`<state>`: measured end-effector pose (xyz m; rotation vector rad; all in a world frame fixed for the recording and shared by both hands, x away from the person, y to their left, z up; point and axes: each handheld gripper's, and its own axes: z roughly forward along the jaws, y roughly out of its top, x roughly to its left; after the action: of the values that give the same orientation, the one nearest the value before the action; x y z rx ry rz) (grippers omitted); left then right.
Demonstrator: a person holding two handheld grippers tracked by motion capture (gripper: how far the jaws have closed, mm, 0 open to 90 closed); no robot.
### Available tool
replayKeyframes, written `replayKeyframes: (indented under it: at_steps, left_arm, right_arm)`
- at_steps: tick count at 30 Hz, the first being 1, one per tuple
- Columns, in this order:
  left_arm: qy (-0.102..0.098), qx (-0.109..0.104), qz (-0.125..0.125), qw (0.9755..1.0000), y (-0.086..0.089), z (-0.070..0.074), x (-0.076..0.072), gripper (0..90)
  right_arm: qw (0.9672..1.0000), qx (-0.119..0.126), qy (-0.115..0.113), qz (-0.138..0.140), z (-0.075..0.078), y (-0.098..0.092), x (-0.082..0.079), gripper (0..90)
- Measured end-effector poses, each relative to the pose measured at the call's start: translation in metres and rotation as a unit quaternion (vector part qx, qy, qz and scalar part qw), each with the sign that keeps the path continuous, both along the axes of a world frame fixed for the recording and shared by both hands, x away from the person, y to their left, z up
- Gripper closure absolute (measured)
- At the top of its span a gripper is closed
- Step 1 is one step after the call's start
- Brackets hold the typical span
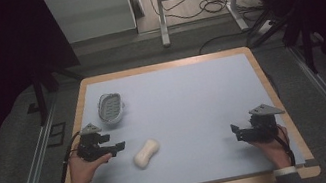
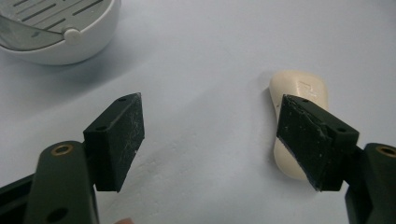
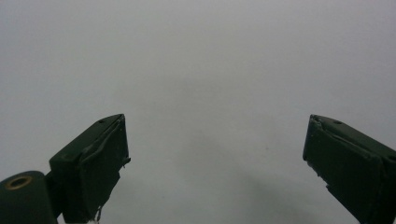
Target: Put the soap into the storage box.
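The table [image 1: 193, 101] carries a pale blue mat inside a wooden border, with dark floor and white frame legs beyond its far edge. A cream soap bar [image 1: 146, 153] lies on the mat at the near left. A white slotted soap dish [image 1: 110, 107] sits farther back on the left, well apart from the bar. The left tongs [image 1: 119, 146], held in the left hand [image 1: 84, 167], rest just beside the bar; in the left gripper view the jaws stand wide apart, one jaw in front of the bar [image 2: 299, 93]. The right tongs [image 1: 235, 131], held in the right hand [image 1: 269, 146] near the right edge, have jaws spread apart over bare mat.
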<state>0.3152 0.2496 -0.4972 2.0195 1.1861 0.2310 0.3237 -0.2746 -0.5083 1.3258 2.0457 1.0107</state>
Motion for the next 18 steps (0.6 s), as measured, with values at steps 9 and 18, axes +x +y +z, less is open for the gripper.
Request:
replayKeyframes:
  at_steps: [9, 18]
  left_arm:
    - [-0.003, 0.002, 0.000, 1.0000, 0.0005, 0.0011, -0.0019, 23.3]
    - [-0.004, 0.005, 0.001, 1.0000, 0.0004, 0.0012, -0.0016, 23.4]
  right_arm:
    - [0.9998, 0.005, -0.019, -0.005, 0.0038, -0.0040, -0.0047, 8.2]
    - [0.9999, 0.004, -0.010, -0.001, 0.0018, -0.0062, -0.0035, 9.2]
